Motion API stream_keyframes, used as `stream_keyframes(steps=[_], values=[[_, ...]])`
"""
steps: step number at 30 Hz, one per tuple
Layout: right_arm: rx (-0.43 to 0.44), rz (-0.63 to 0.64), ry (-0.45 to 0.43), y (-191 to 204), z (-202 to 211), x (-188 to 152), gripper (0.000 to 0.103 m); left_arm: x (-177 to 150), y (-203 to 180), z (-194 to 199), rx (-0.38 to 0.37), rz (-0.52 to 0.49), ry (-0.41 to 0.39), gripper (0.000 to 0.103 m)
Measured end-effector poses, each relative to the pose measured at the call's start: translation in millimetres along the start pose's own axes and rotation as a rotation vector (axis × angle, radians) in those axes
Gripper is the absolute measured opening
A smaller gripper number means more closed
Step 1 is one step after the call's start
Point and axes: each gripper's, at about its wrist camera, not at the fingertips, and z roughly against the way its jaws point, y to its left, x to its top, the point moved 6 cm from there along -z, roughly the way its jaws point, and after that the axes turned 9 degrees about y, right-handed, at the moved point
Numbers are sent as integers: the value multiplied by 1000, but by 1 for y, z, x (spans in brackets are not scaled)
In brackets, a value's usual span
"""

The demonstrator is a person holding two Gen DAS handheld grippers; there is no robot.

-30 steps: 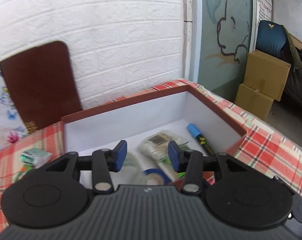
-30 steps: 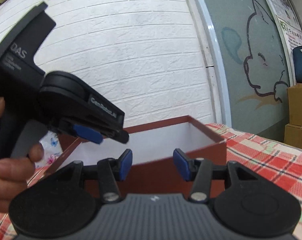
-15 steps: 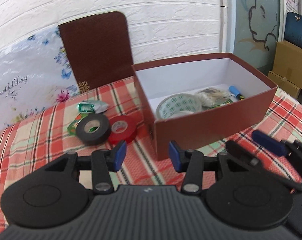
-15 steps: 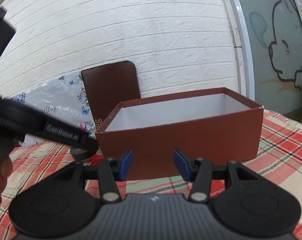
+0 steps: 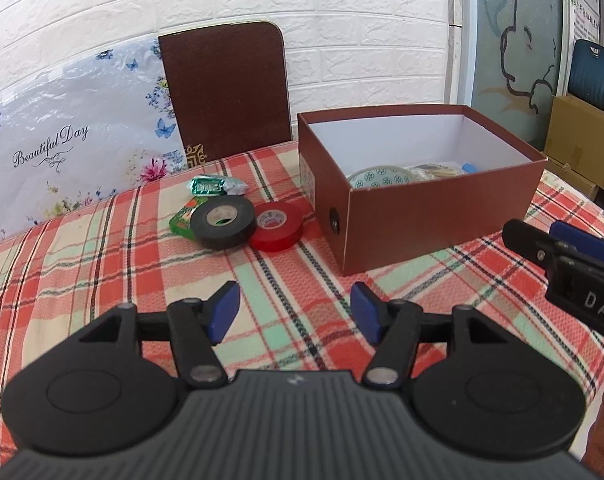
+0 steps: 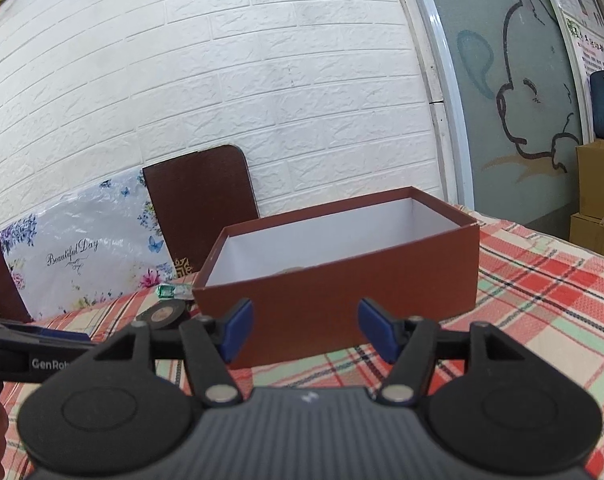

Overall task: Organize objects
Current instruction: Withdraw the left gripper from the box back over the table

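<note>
The left gripper (image 5: 295,312), its jaws opening with nothing between them, is probably nearer than the right gripper (image 6: 305,330), likewise opening and empty, to the black tape roll (image 5: 223,222), which lies flat ahead and to its left on the bench (image 5: 101,264).

Box (image 6: 342,280) front wall hides its contents.

Your brown box (image 5: 434,220): open, partly filled. Left of it on cloth: red tape (image 5: 277,225) touching black tape (image 5: 223,222), green packets (image 5: 215,186).
</note>
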Motion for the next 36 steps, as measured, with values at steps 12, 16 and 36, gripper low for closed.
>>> stream_keyframes(steps=[12,16,36], values=[[40,59,62,35,5,-18,62,-27,28,8,29,25,-11,69],[46,84,66,45,0,-19,70,-28,36,3,44,39,-6,70],[67,224,192,82,-38,-54,69,-46,74,-38,58,124,75,72]])
